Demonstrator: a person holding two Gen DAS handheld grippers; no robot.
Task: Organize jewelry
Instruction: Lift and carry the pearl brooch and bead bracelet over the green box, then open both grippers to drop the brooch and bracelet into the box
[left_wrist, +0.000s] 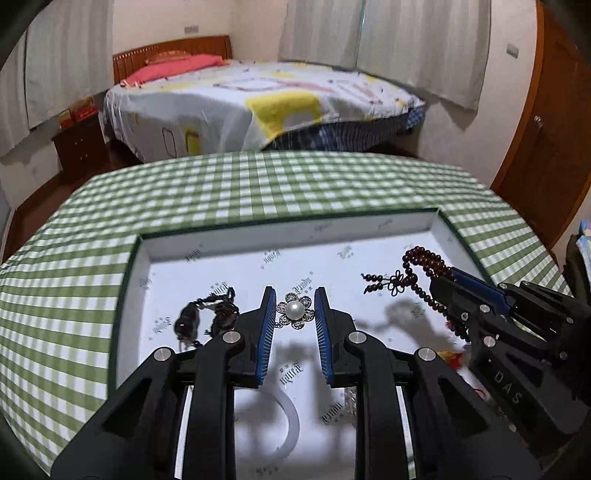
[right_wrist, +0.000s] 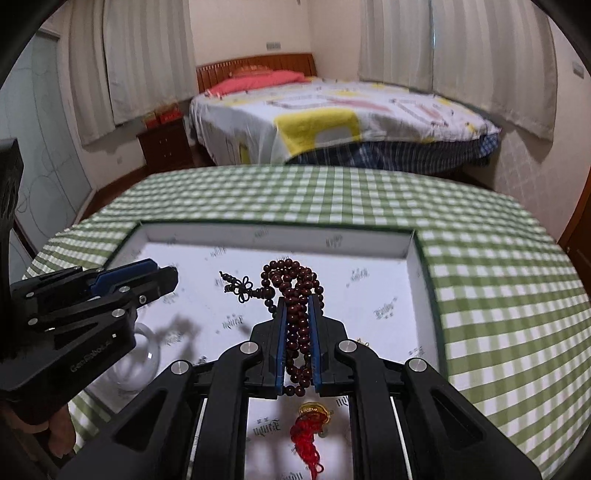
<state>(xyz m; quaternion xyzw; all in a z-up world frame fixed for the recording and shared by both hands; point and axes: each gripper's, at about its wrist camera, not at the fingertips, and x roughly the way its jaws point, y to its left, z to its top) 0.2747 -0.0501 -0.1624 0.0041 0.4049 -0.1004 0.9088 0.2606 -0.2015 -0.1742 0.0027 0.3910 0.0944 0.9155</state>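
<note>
A pearl flower brooch (left_wrist: 295, 311) sits between the blue pads of my left gripper (left_wrist: 295, 304), which is shut on it above a white-lined tray (left_wrist: 291, 230). My right gripper (right_wrist: 297, 301) is shut on a dark red bead strand (right_wrist: 295, 288) whose loops and knotted end hang out past the fingertips. In the left wrist view the right gripper (left_wrist: 445, 277) stands at the right with the bead strand (left_wrist: 424, 260) dangling over the tray. In the right wrist view the left gripper (right_wrist: 160, 269) is at the left, over the tray (right_wrist: 277, 234); the brooch is hidden there.
In the tray lie a dark beaded piece (left_wrist: 207, 317), a clear bangle (left_wrist: 291, 417) and a red tassel with a gold charm (right_wrist: 310, 432). The tray rests on a table with a green checked cloth (left_wrist: 258, 184). A bed (left_wrist: 258, 103) stands beyond the table.
</note>
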